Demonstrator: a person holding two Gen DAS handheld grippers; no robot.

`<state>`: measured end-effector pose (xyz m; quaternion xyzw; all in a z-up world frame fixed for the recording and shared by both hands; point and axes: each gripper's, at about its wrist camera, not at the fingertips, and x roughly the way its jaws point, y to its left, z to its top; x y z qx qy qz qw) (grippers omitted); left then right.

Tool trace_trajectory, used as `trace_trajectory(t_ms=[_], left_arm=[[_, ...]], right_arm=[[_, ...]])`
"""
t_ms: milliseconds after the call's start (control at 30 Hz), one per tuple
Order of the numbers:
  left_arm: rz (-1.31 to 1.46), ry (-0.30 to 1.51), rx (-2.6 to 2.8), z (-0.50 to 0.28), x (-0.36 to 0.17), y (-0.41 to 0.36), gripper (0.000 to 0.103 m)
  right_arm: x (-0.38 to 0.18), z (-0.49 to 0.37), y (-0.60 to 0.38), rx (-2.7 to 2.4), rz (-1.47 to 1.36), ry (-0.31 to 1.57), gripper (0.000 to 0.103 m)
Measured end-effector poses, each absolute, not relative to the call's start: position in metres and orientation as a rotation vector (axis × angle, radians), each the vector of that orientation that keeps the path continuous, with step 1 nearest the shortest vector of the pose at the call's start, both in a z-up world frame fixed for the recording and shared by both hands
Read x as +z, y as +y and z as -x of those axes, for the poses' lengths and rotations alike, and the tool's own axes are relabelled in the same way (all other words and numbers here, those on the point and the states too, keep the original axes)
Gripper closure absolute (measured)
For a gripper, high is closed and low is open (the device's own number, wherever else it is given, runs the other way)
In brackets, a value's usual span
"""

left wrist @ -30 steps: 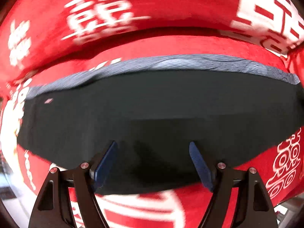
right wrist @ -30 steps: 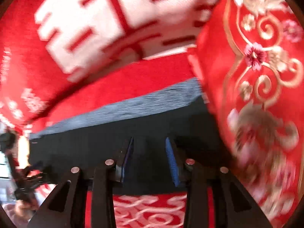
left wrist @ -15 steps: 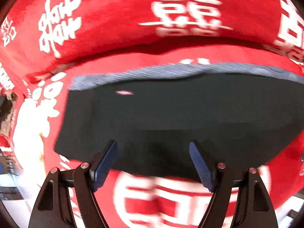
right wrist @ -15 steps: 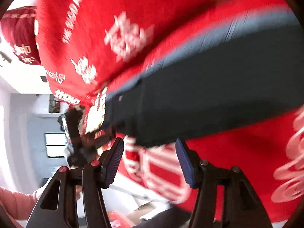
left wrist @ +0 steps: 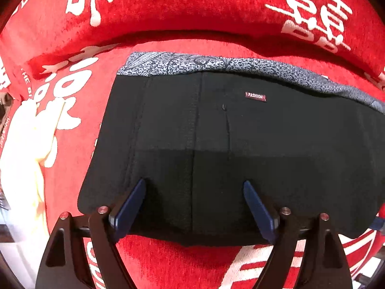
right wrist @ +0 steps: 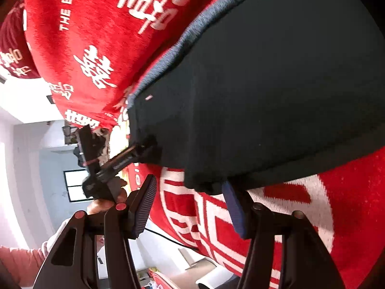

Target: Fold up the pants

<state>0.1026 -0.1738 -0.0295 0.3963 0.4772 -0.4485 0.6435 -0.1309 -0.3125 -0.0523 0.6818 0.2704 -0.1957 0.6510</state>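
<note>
Black pants (left wrist: 228, 139) lie folded into a flat rectangle on a red blanket (left wrist: 182, 262). A grey patterned waistband (left wrist: 216, 66) runs along the far edge, with a small "FASHION" label (left wrist: 255, 96) below it. My left gripper (left wrist: 193, 203) is open, its blue pads over the near edge of the pants. In the right wrist view the pants (right wrist: 276, 91) fill the upper right. My right gripper (right wrist: 190, 207) is open and empty at the near corner of the pants. The left gripper (right wrist: 144, 149) shows at the pants' far end.
The red blanket (right wrist: 96, 24) with white characters covers a sofa seat and backrest. A cream patch (left wrist: 26, 156) of the blanket lies at the left. Beyond the seat edge in the right wrist view are a white wall, a window (right wrist: 74, 185) and floor clutter.
The left view has shifted right along the pants, so their left end and label now show. The right gripper has opened, rolled and pulled back to the pants' near corner.
</note>
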Motion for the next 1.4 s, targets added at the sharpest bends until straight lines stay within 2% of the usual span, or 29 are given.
trace_trajectory(t_ms=[200,233,267,300,467,567,633,667,700,833,967,1167,1400], left_arm=[[-0.889,1.087,-1.063,-0.105,-0.025,-0.174,0.018],[-0.889,1.088,-1.068,-0.107,-0.026,-0.175,0.018],[-0.891,1.090,-1.070,-0.108,-0.025,-0.174,0.018],[-0.890,1.097,-1.073,-0.111,-0.024,-0.174,0.018],[-0.894,1.095,-1.105,-0.114,-0.023,-0.169,0.018],[-0.936,1.052,-1.106,-0.108,-0.025,-0.168,0.018],[-0.944,1.059,-1.095,-0.107,-0.023,-0.168,0.018],[-0.953,1.063,-1.085,-0.106,-0.020,-0.168,0.018],[-0.970,1.060,-1.073,-0.102,-0.017,-0.169,0.018],[-0.966,1.053,-1.121,-0.073,0.005,-0.171,0.018],[-0.940,1.047,-1.253,-0.016,0.017,-0.191,0.018],[-1.056,1.038,-1.301,0.066,-0.017,-0.207,0.018],[-1.016,1.033,-1.266,0.065,-0.022,-0.189,0.018]], right_arm=[[-0.063,0.130,-0.318,-0.465,-1.621,0.542,0.043],[-0.065,0.131,-0.321,-0.458,-1.645,0.526,0.059],[-0.067,0.129,-0.325,-0.456,-1.663,0.525,0.080],[-0.064,0.128,-0.330,-0.480,-1.653,0.546,0.094],[-0.029,0.128,-0.312,-0.535,-1.506,0.612,0.094],[-0.052,0.127,-0.301,-0.584,-1.507,0.711,0.094],[-0.062,0.133,-0.297,-0.566,-1.547,0.707,0.094],[-0.061,0.140,-0.294,-0.553,-1.573,0.706,0.088],[-0.058,0.144,-0.293,-0.561,-1.570,0.749,0.076],[-0.024,0.175,-0.295,-0.593,-1.475,0.804,0.076],[0.015,0.188,-0.335,-0.713,-1.232,0.854,0.076],[-0.012,0.192,-0.351,-0.803,-1.059,1.057,0.077],[-0.008,0.197,-0.332,-0.837,-0.983,1.032,0.075]])
